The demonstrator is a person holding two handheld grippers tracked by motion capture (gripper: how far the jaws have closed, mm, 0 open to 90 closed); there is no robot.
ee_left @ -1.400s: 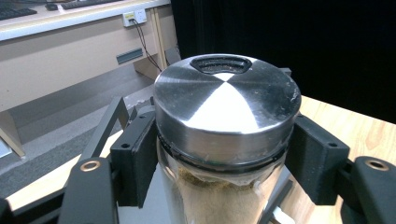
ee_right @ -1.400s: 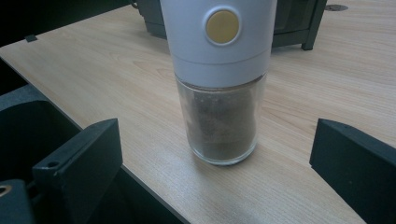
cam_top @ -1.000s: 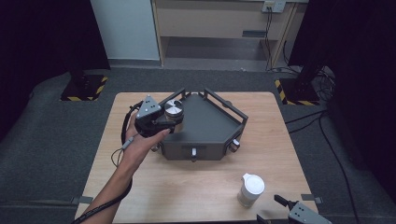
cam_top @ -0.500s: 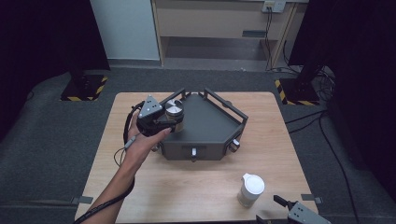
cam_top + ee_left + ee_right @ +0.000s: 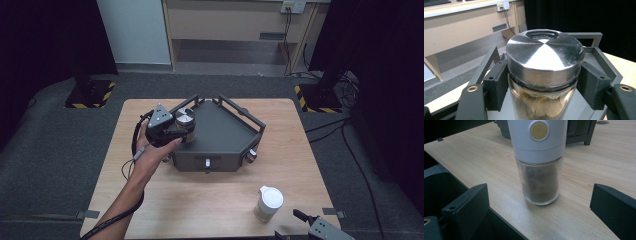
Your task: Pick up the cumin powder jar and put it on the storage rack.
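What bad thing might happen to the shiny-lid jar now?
The left gripper squeezes the jar on smooth glass just under its steel lid, so it might slip. It hangs by the rail of the dark tray and might bump it. The white-capped jar stands near the table edge, close to the right gripper.

Even overhead light lit the wooden table (image 5: 210, 200) softly while the room's sides stayed black, a bright fan-shaped glare spread across the jar's steel lid (image 5: 545, 53), the white-capped shaker (image 5: 539, 161) cast only a faint shadow, and both gripper views looked slightly soft and grainy.
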